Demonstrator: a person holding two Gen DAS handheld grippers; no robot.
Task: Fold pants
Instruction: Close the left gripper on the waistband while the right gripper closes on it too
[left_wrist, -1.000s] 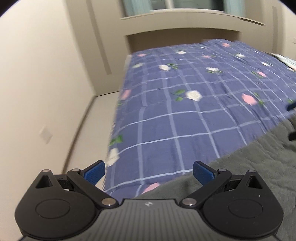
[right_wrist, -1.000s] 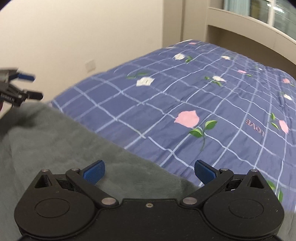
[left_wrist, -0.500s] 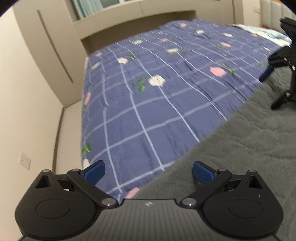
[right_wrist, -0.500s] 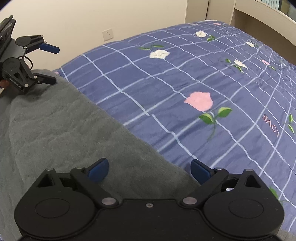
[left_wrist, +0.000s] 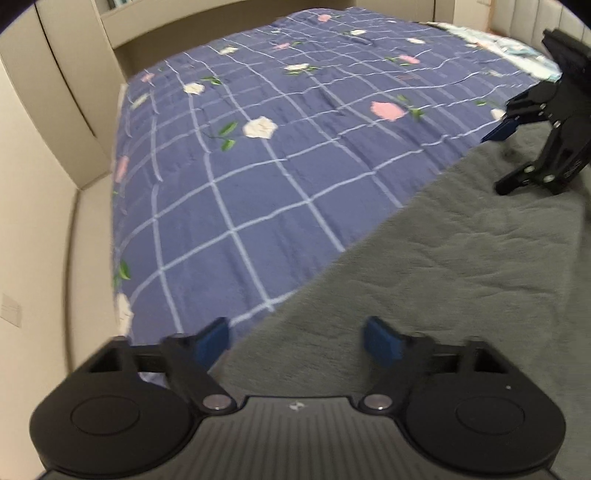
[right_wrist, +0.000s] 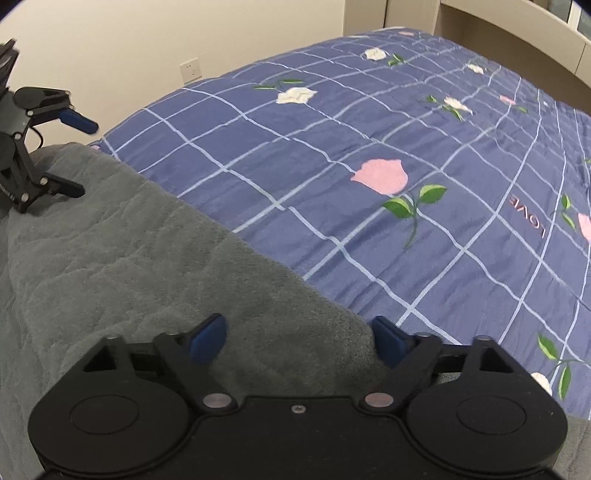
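Left wrist view: my left gripper (left_wrist: 295, 338) stands wide open, holding nothing, at the edge of the grey pants (left_wrist: 443, 280) filling the lower right over the blue checked bedspread (left_wrist: 280, 147). Right wrist view: my right gripper (right_wrist: 301, 336) is likewise spread and empty, pants (right_wrist: 129, 251) at lower left.

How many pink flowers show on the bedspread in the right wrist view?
3. One large at centre, one cut off at the right edge, one small far back. More may lie under the pants.
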